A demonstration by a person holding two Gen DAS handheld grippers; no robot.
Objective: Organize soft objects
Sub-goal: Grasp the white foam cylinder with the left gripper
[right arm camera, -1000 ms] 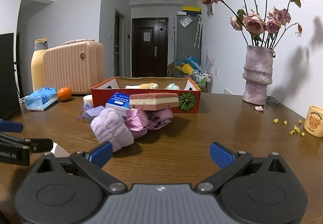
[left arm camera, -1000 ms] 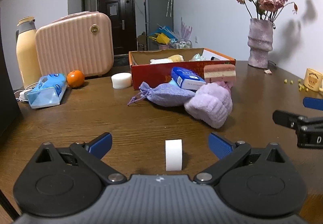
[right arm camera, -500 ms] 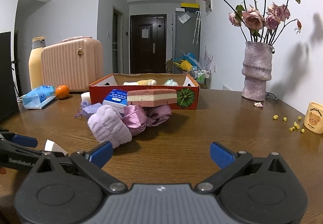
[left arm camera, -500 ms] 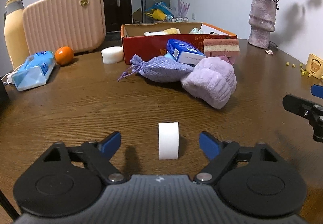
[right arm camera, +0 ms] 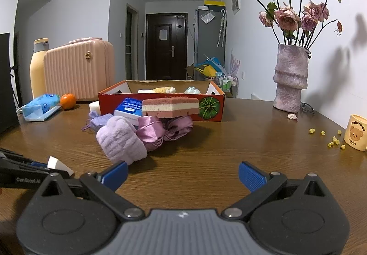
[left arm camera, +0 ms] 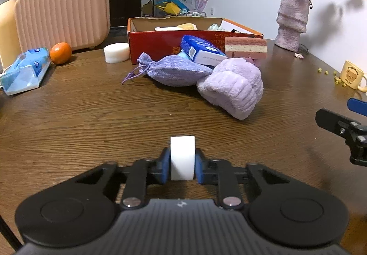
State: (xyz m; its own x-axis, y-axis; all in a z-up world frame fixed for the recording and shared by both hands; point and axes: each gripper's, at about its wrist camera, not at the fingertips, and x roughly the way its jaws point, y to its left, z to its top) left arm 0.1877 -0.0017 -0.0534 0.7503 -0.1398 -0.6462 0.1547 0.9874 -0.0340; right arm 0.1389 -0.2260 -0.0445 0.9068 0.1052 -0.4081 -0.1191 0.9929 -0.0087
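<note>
The left hand-held gripper (left arm camera: 182, 166), low in the centre of its own view, has just closed its jaws on a white sponge (left arm camera: 182, 157); the blue pads (left arm camera: 165, 167) press both flat sides of the sponge, which stands on edge on the tabletop (left arm camera: 91, 121). In the right wrist view the same sponge shows as a white corner at the lower left of the frame, between the left tool's black arms. The right hand-held gripper (right arm camera: 182, 174) sits at the bottom of its view with jaws wide apart and nothing between them, above bare wood. Past both tools, in the middle of each frame, lies a heap of soft things: a fluffy lilac towel (left arm camera: 231, 89) nearest, touching a purple drawstring pouch (left arm camera: 174, 70) to its left, with a blue tissue pack (left arm camera: 201, 51) leaning on top and a pink-and-cream layered sponge (right arm camera: 170, 107) resting over shiny mauve fabric (right arm camera: 152, 131). Just behind the heap stands an open red box (right arm camera: 212, 108) with a few pale items inside. A round white sponge (left arm camera: 116, 52) lies just left of the box. At the left of the frame sit an orange (left arm camera: 60, 53), a blue wipes pack (left arm camera: 25, 70) and a pink case (left arm camera: 62, 11); at the right a vase (right arm camera: 290, 78) of roses and a bear mug (right arm camera: 356, 132).
</note>
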